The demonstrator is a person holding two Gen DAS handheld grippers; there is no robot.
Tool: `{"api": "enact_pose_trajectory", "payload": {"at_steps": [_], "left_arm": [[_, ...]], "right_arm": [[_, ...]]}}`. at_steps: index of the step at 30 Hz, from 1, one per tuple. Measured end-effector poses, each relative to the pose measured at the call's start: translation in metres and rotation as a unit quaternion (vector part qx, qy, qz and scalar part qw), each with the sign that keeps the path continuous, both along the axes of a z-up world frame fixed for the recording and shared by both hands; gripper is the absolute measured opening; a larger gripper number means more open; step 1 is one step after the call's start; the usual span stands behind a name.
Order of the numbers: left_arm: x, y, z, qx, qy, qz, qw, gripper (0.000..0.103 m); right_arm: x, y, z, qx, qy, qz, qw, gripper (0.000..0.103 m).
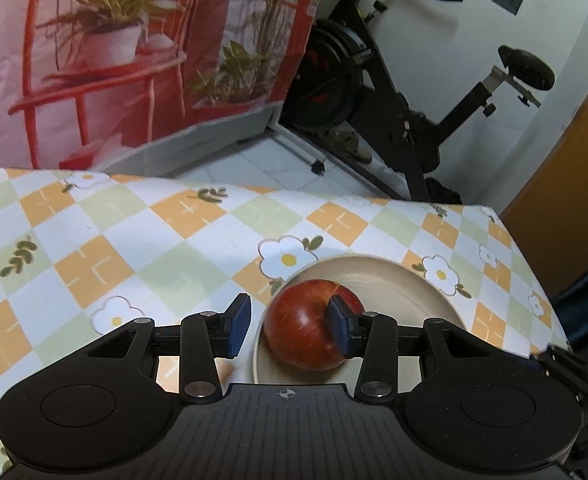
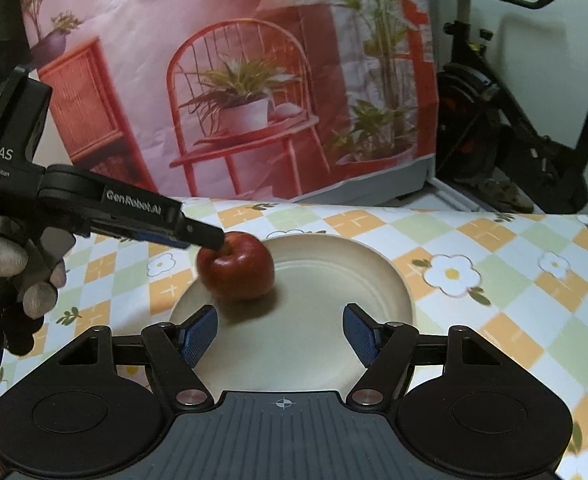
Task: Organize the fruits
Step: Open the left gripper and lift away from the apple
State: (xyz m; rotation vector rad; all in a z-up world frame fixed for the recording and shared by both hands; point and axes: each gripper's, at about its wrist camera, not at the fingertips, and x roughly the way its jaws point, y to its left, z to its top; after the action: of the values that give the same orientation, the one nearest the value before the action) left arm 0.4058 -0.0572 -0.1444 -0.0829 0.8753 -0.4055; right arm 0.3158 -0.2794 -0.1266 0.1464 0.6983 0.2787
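- We saw a red apple sitting on the left part of a cream plate, which lay on a tablecloth checked in orange, green and white with daisy prints.
- From the right wrist view, the left gripper reached in from the left, its dark tip meeting the top of the apple near the stem hollow; we could not tell from there how firmly it pressed.
- A gloved hand held that tool by its handle at the left edge of that view.
- From the left wrist view, the left gripper stood with its jaws fairly narrow: the right blue pad lay in front of the apple and seemed to touch its upper side, while the left pad stood clear of the fruit, with a gap showing between them.
- So we judged that the apple was not clamped; it sat off to the right of the gap rather than squarely within it.
- The plate showed behind and under the apple in that view.
- The right gripper hovered over the near part of the plate, its blue pads moderately wide apart and with nothing between them; the apple lay just beyond its left pad.
- Behind the table hung a printed backdrop of a red chair and potted plants, with an exercise bike to the right.
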Motion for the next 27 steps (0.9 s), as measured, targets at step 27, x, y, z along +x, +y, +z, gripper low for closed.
{"api": "enact_pose_trajectory", "payload": {"at_steps": [27], "left_arm": [[-0.159,0.070,0.042,-0.009,-0.075,0.054,0.9957,0.045]], "right_arm": [[-0.119,0.027,-0.007,-0.016,-0.048,-0.029,0.998,0.066]]}}
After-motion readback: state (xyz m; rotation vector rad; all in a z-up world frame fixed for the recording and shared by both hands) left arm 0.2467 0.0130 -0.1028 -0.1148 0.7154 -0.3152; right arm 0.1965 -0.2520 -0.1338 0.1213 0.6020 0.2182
